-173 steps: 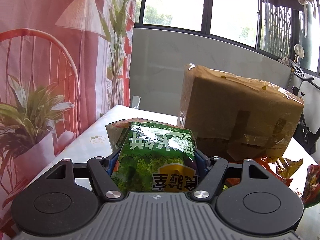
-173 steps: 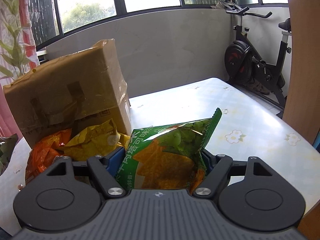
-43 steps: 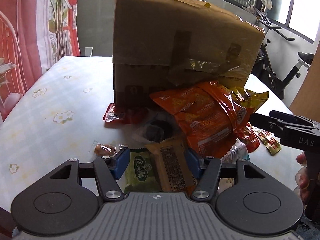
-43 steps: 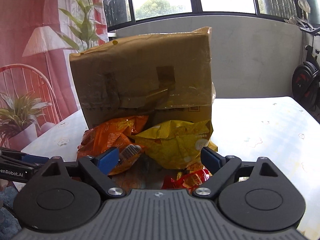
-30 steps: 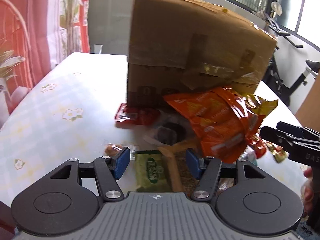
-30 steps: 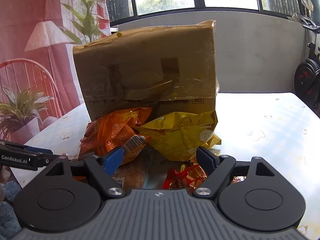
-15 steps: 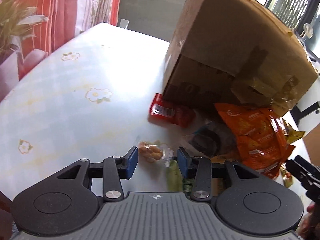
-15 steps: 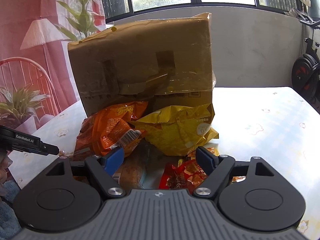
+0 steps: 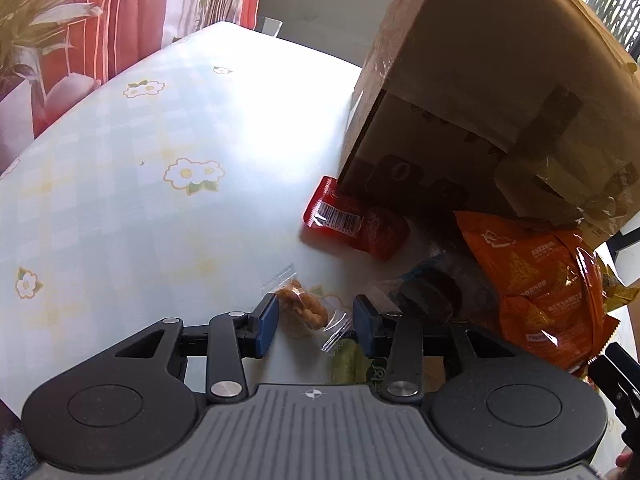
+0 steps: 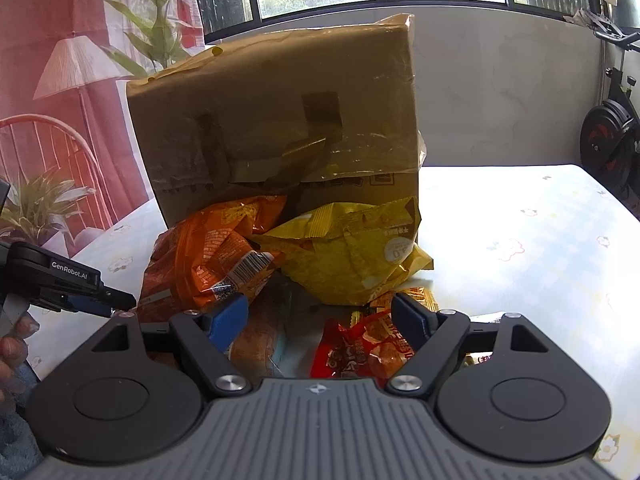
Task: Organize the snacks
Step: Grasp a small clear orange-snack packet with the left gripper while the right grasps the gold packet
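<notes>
A pile of snacks lies on the table in front of a taped cardboard box. My left gripper is open, its fingers on either side of a small clear packet of brown snacks on the table. A red packet, a dark cookie pack and an orange chip bag lie to the right. My right gripper is open above a red snack pack and a brown wrapped snack, behind them an orange bag and a yellow bag. The box stands behind.
The table has a flowered cloth with bare room to the left of the pile and to the right. A red curtain hangs at the left. An exercise bike stands at the far right. The left gripper shows at the left edge of the right wrist view.
My left gripper moved left and down from the green and brown packs to the small clear packet, and its fingers narrowed. My right gripper stayed open over the red pack.
</notes>
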